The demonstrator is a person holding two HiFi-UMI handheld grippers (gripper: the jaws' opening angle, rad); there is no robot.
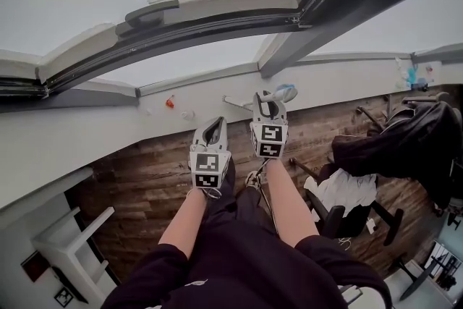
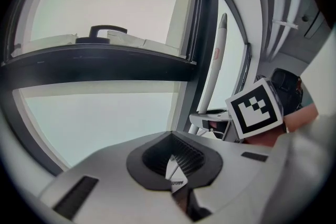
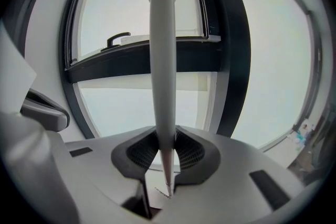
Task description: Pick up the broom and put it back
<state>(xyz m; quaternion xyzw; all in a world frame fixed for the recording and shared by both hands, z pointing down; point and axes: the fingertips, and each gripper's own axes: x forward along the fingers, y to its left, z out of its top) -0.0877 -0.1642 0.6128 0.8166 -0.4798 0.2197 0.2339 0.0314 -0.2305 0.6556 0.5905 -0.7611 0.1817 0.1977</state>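
right claw [image 3: 166,162] clamped on white broom handle [image 3: 161,60], which runs to 12 o'clock across the window [image 3: 110,8]. left claw [image 2: 172,173] closed, empty, at 9 o'clock.

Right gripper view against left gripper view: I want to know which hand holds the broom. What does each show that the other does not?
Only the right gripper view shows the right gripper clamped on the white broom handle, pads pressing both sides. Only the left gripper view shows the left gripper, jaws together with nothing between them, and the right gripper's marker cube. Both show the broom handle rising in front of the window and the dark window handle.
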